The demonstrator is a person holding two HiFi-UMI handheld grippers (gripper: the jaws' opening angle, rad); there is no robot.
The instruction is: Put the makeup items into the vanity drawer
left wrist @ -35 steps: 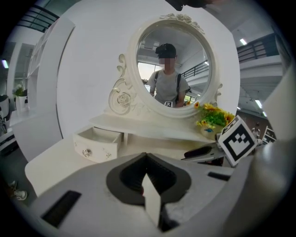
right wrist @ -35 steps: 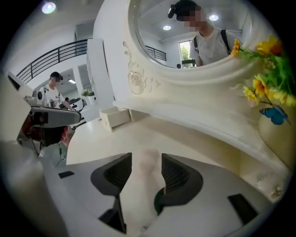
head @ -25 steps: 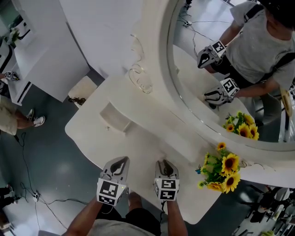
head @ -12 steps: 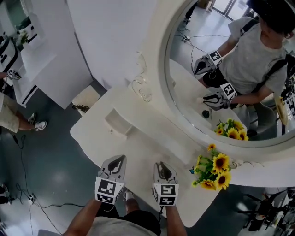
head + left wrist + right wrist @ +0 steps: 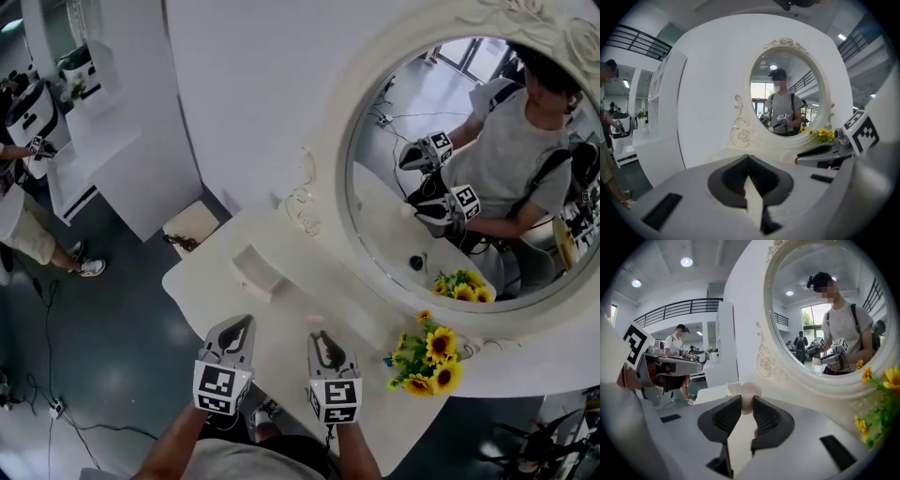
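Observation:
My right gripper (image 5: 322, 339) hovers over the front of the white vanity table (image 5: 202, 281), shut on a small pale round makeup item (image 5: 751, 393) that bulges out past its pads. My left gripper (image 5: 236, 328) hangs beside it to the left, shut with nothing in it. In the left gripper view its jaws (image 5: 748, 180) meet in a closed line. A small white drawer box (image 5: 258, 270) sits on the tabletop ahead of both grippers, near the mirror's scrolled frame. The left gripper (image 5: 670, 366) also shows at the left of the right gripper view.
A big oval mirror (image 5: 469, 178) stands behind the table and reflects the person and both grippers. Sunflowers (image 5: 424, 356) stand at the table's right end. A white shelf unit (image 5: 103, 141) and another person (image 5: 23, 216) are to the left. Cables lie on the floor (image 5: 56, 408).
The head view has tilted up, so the vanity and mirror sit lower and further right in the picture. Both grippers keep about the same places near the table's front edge.

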